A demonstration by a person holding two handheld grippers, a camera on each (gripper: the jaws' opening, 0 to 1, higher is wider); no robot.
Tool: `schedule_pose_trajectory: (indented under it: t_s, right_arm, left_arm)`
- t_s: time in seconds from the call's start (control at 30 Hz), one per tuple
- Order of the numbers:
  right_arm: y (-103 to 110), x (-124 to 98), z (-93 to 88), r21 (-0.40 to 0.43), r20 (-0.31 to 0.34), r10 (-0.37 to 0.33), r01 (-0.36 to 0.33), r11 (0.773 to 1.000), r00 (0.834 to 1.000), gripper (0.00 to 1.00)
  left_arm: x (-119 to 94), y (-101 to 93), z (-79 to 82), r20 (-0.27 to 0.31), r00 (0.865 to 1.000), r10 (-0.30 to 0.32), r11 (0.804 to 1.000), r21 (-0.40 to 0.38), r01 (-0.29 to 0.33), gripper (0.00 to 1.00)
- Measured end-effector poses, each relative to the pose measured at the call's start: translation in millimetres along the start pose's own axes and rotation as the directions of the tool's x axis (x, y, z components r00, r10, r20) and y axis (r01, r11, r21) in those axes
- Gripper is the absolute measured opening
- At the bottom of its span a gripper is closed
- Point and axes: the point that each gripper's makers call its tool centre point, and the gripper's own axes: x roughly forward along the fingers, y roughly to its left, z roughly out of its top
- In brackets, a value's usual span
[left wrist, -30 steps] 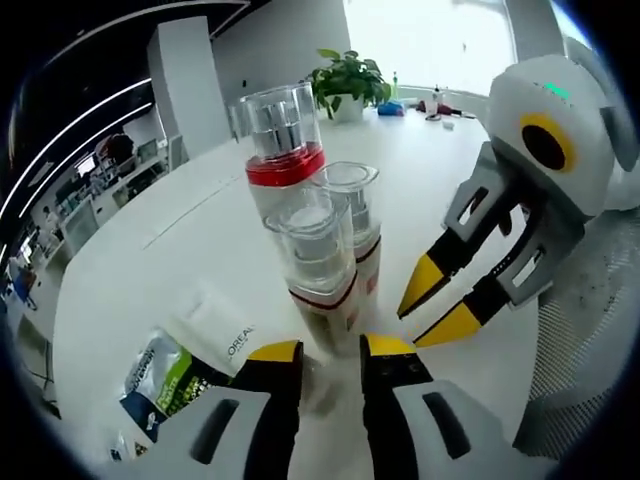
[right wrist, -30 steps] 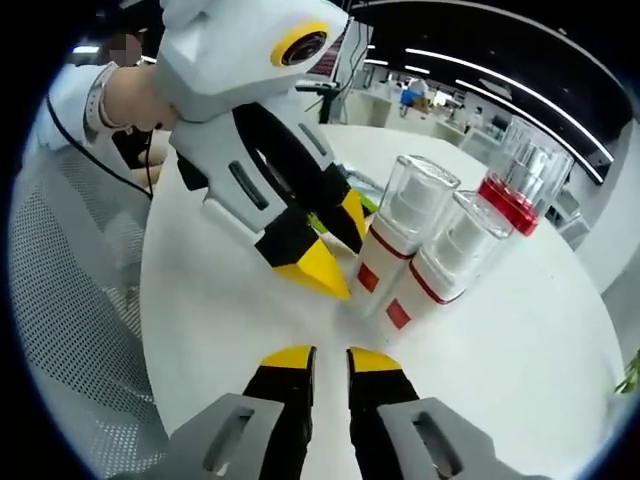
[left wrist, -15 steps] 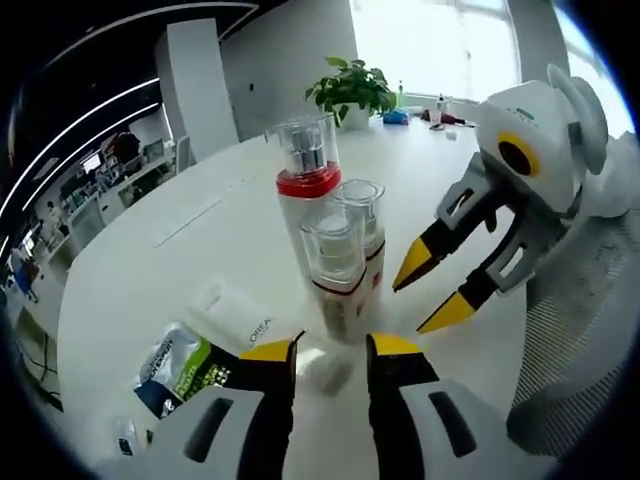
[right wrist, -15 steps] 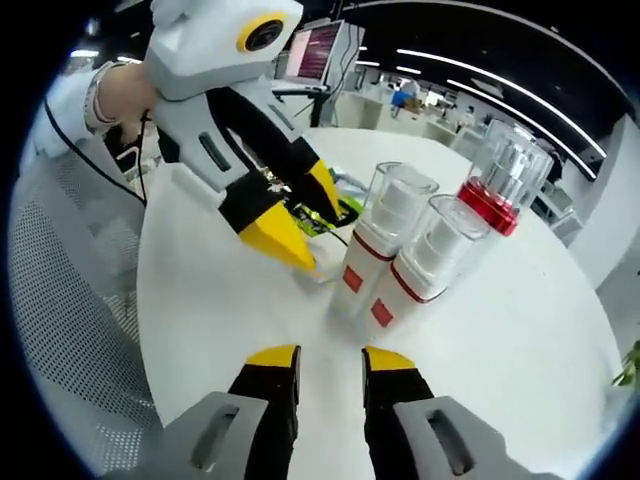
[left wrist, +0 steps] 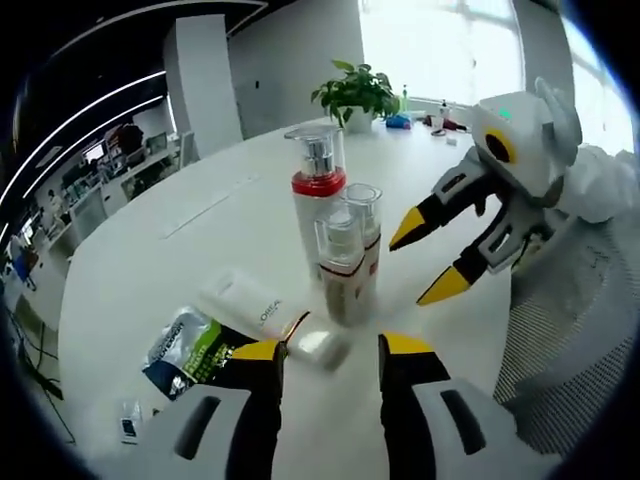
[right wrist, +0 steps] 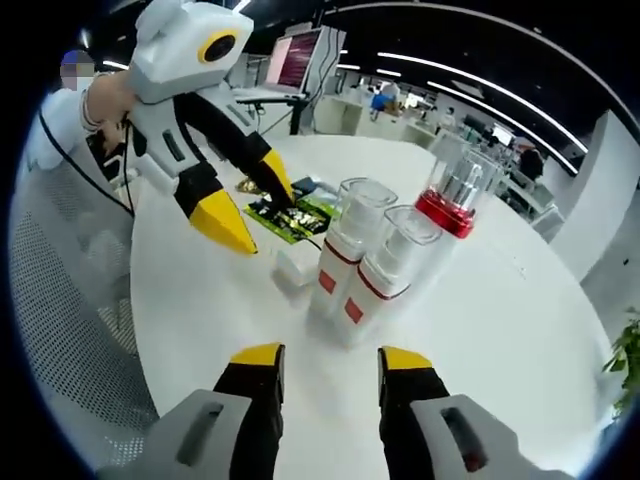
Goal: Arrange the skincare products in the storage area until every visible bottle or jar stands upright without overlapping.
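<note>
Now, from the left in the left gripper view: a green packet [left wrist: 185, 355] lying flat on the white table [left wrist: 140, 250], and right against it a white tube [left wrist: 262, 318], also flat on its side, cap end toward the near edge. Just past the tube, upright in a tight cluster, a tall red-collared bottle [left wrist: 318, 200] at the back and two clear-capped bottles [left wrist: 347, 268] in front, touching or nearly so; cannot tell which. Further right, the right gripper [left wrist: 432, 255], jaws spread and holding nothing, tips aimed at the cluster but apart from it. At the bottom, the left gripper [left wrist: 328, 360], likewise spread wide and empty, with the tube's cap just ahead of the gap. Judging by looks: tube light, soft in the body, likely to squash or skid on the smooth tabletop, so best pinched across the stiff cap or the shoulder beside it, then tipped up onto the cap. Bottles hard, glossy and top-heavy, with clear caps that may lift off; easy to topple as a group, so better taken low on the body than by the cap. Packet thin and limp, unlikely to stand at all. Hard to make out: the packet's print, a small dark item [left wrist: 128, 428] near the table edge at lower left, and the back bottle's base, hidden behind the front pair. Potted plant [left wrist: 355, 90] far back, well apart from the rest.
</note>
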Motion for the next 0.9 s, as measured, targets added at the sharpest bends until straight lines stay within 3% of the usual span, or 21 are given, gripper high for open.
schedule_pose_trajectory:
  t_s: [0.47, 0.63, 0.9]
  right_arm:
    - [4.1, -27.3, 22.9, 0.037, 0.081, -0.061, 0.058, 0.998, 0.995, 0.52]
    - [2.5, -35.2, 27.2, 0.056, 0.099, -0.079, 0.074, 0.996, 0.992, 0.58]
    - [-2.3, -50.3, 37.8, 0.085, 0.13, -0.121, 0.11, 0.99, 0.984, 0.77]
  left_arm:
    - [-45.5, 24.2, -2.1, 0.026, 0.998, 0.058, 0.998, -0.037, -0.057, 0.53]
    - [-57.4, 22.4, -4.1, 0.026, 0.997, 0.071, 0.997, -0.046, -0.069, 0.58]
    - [-79.8, 21.2, -3.5, 0.057, 0.995, 0.081, 0.996, -0.051, -0.078, 0.68]
